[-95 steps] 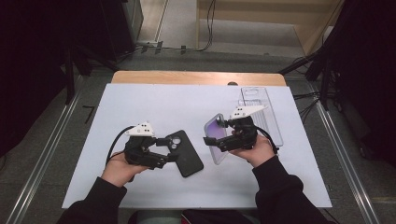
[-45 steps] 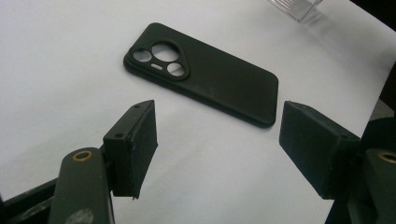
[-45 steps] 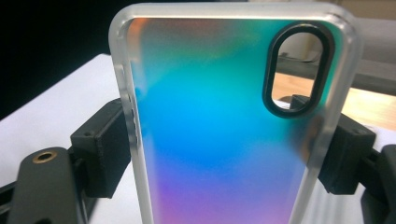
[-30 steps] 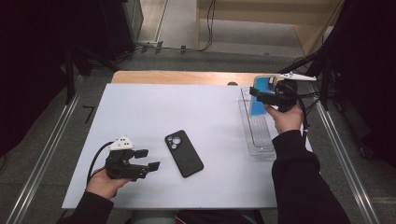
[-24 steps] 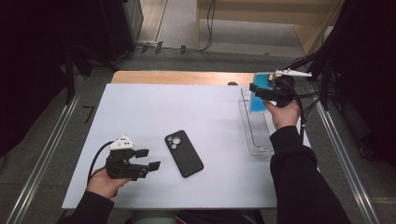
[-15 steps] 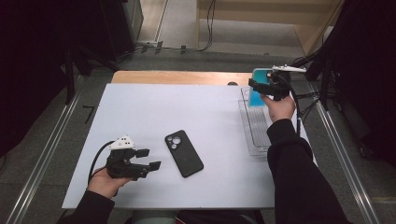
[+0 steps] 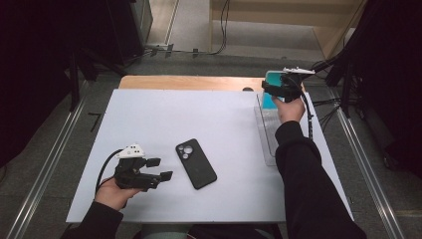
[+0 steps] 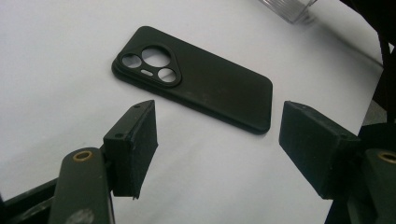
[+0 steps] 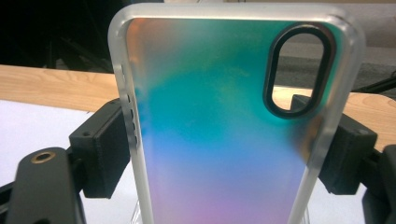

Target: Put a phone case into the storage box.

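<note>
A black phone (image 7: 195, 163) lies back up on the white table (image 7: 189, 114), its three camera rings toward the far side. My left gripper (image 7: 160, 169) rests just left of it, jaws open and empty; in the left gripper view the phone (image 8: 196, 88) lies beyond the open gripper (image 8: 217, 149), untouched. My right gripper (image 7: 272, 89) is held up over the table's far right corner, shut on an iridescent teal phone case (image 7: 271, 77). In the right gripper view the case (image 9: 215, 93) stands upright between the pads (image 9: 109, 144), its camera cutout at upper right.
A clear plastic tray (image 7: 268, 137) lies along the table's right side under the right forearm, and its corner (image 8: 289, 9) appears in the left gripper view. A wooden strip (image 7: 189, 82) runs along the table's far edge. Cables lie on the floor beyond.
The right hand has carried the teal case farther toward the table's back edge and slightly left. The left gripper and the black phone have stayed put.
</note>
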A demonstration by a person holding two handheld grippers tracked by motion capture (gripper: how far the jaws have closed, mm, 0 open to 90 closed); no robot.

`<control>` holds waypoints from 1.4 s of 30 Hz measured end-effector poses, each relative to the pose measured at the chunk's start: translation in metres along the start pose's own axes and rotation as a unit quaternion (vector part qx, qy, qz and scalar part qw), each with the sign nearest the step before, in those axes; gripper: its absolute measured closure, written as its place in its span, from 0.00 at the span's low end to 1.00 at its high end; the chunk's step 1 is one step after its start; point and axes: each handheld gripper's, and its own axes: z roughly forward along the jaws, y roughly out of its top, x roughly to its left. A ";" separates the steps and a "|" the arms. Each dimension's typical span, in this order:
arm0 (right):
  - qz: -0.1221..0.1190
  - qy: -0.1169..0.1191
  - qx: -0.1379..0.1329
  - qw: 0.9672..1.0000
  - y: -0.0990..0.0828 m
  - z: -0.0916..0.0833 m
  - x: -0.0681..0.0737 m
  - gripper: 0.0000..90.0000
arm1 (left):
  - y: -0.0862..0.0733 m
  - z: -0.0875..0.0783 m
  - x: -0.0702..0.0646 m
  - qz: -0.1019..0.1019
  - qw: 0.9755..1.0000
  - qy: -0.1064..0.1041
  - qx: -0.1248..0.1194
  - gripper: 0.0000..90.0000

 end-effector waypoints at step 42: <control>0.011 0.005 0.020 1.000 -0.006 0.016 -0.008 0.09 | 0.001 0.002 -0.001 0.001 1.000 -0.006 0.002 0.31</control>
